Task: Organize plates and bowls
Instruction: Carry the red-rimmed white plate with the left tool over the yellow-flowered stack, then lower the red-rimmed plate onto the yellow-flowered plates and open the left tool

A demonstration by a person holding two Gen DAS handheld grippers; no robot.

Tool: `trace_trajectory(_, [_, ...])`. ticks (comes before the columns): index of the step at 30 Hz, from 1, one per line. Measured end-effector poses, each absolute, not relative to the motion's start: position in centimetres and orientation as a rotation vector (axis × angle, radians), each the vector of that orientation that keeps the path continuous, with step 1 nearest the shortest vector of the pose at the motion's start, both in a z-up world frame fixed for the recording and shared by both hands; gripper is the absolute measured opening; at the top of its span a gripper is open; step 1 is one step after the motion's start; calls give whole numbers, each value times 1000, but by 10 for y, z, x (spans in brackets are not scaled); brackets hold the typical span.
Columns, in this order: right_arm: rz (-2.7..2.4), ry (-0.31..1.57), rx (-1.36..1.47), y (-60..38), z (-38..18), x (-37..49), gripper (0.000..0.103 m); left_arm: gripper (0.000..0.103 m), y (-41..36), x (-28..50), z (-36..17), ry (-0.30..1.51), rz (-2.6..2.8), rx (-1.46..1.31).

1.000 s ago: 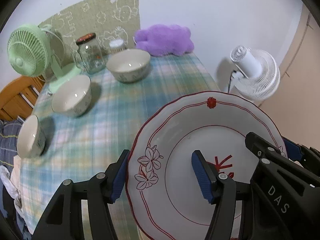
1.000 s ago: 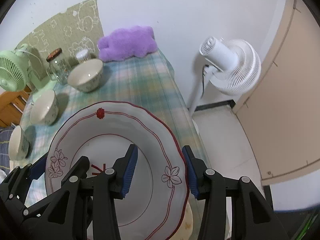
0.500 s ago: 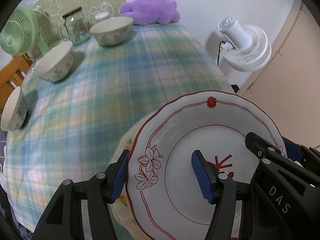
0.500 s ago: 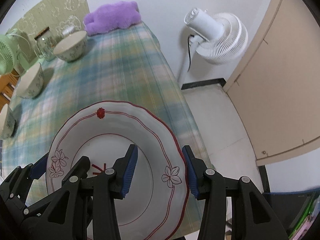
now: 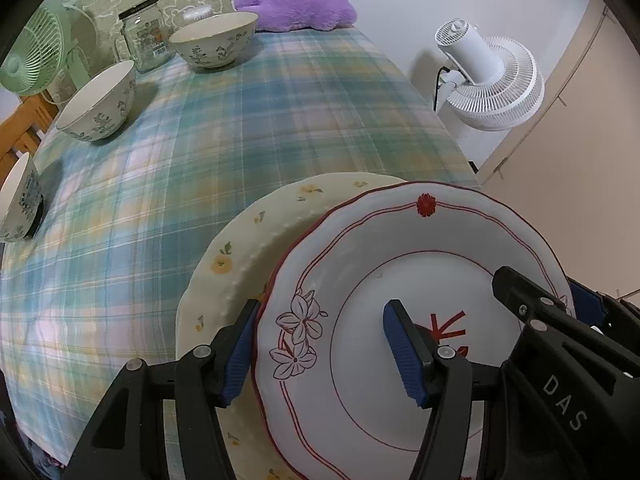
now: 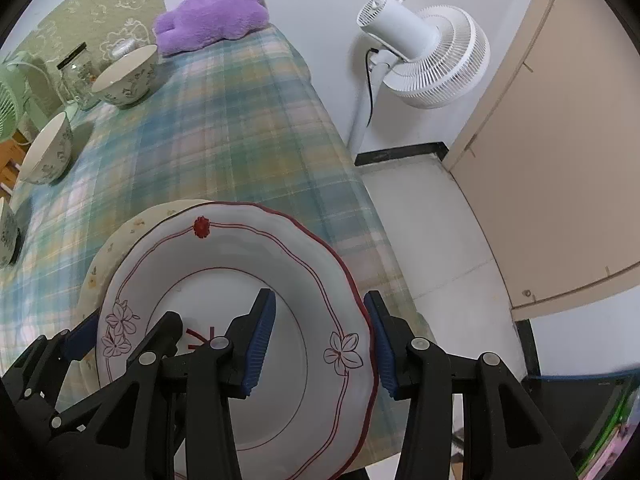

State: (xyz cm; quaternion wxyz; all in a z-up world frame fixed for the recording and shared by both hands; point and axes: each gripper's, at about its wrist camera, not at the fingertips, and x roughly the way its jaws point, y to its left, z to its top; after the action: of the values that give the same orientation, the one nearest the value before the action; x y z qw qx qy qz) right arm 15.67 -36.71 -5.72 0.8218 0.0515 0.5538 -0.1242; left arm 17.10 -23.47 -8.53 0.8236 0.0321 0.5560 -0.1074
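Where both tongs meet, left gripper (image 5: 320,354) and right gripper (image 6: 322,346), part-open, clamp glossy scalloped red-trimmed white plate (image 5: 400,264); matte cream floral plate (image 5: 248,248) beneath.

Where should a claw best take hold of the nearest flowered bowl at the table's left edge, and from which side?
Grip the bowl by its thin rim, from above, one finger inside the open mouth and one outside. It stands upright; the flared wall is too wide to span.

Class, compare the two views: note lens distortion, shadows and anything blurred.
Left wrist view: strong fisheye bending; black corner vignette; the bowls cast soft shadows to their right on the checked cloth; everything fairly sharp. Right wrist view: same curvature, bowing the door; bottom-right corner smeared and unreadable.
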Motion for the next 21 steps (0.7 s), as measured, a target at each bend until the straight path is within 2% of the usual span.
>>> trace_trajectory(5, [-227, 1181, 143, -371, -60, 156, 48, 63, -234, 171, -86, 1176, -215, 77])
trace_trajectory(7, [-211, 1176, 158, -374, -59, 154, 43, 61, -233, 172, -86, 1175, -213, 72])
trace_trajectory(9, [-202, 1174, 163, -379, -58, 151, 34, 60, -232, 172, -85, 1174, -211, 68])
trace_trajectory(11, [-189, 1163, 196, -383, -56, 147, 31, 60, -232, 173, -85, 1173, -207, 67])
trace_trajectory(21, [-177, 1163, 161, -380, -52, 145, 26, 57, -238, 168, -84, 1160, -177, 144])
